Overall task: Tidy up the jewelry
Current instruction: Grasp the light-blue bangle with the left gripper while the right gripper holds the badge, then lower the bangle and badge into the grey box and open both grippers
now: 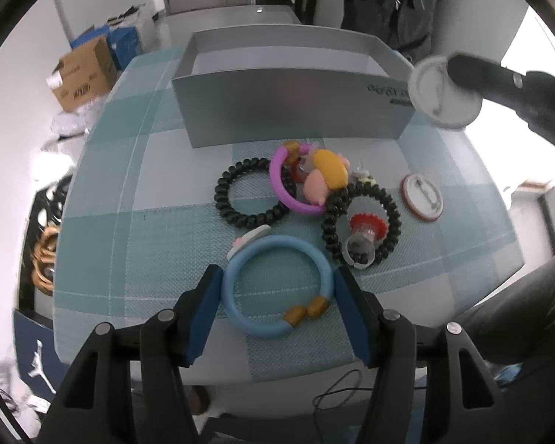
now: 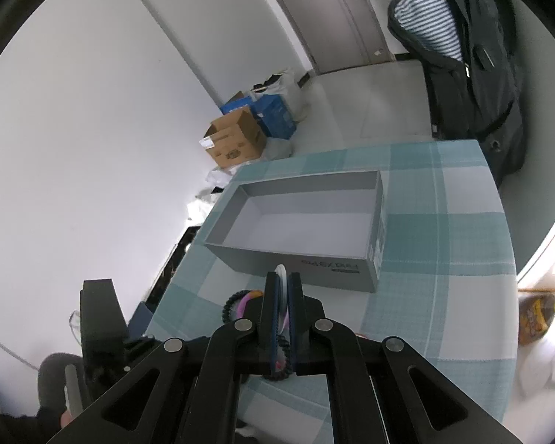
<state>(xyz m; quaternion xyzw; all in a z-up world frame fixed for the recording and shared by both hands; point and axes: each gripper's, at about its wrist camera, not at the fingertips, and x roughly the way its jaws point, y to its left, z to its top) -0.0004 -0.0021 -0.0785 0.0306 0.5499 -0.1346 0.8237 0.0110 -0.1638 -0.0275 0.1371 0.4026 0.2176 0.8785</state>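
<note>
Grey rectangular cardboard box (image 2: 307, 218) was empty. Right gripper (image 2: 282, 281) jaws clamped white round badge (image 1: 444, 92). Left gripper (image 1: 277, 296) jaws straddled blue ring bracelet (image 1: 273, 285), contact unclear. Remaining pieces lay on desk (image 1: 148, 199).

White walls, pale floor, a closed door (image 2: 355, 18), cardboard box (image 2: 235, 142) by the wall.

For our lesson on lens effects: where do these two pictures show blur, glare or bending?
Left wrist view: the round white badge is blurred, the grey cardboard box bows. Right wrist view: window glare washes out the right edge, and the checked tablecloth curves.
</note>
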